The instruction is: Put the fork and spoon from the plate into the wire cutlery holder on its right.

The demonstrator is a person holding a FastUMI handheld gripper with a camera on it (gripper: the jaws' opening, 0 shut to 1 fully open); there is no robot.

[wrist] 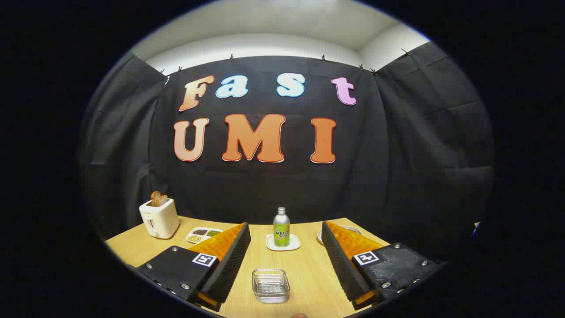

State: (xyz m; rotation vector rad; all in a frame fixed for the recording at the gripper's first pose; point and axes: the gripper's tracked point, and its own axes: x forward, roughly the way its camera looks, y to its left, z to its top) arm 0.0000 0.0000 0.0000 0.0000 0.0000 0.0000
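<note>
My gripper (284,226) is held open above the wooden table (309,269), its two black ribbed fingers (229,260) wide apart with nothing between the pads. Low between the fingers, close to me, stands a small square see-through basket (270,285) with fine ribbed walls, which looks like the wire cutlery holder; it looks empty. Behind the right finger's tip peeks the rim of a pale plate (353,229). The finger hides most of the plate and whatever lies on it.
A green soda bottle (281,227) stands upright on a white coaster (283,244) beyond the fingers, in the gap between them. Far left are a cream toaster (159,217) with toast in it and a white divided dish (203,234) of beans.
</note>
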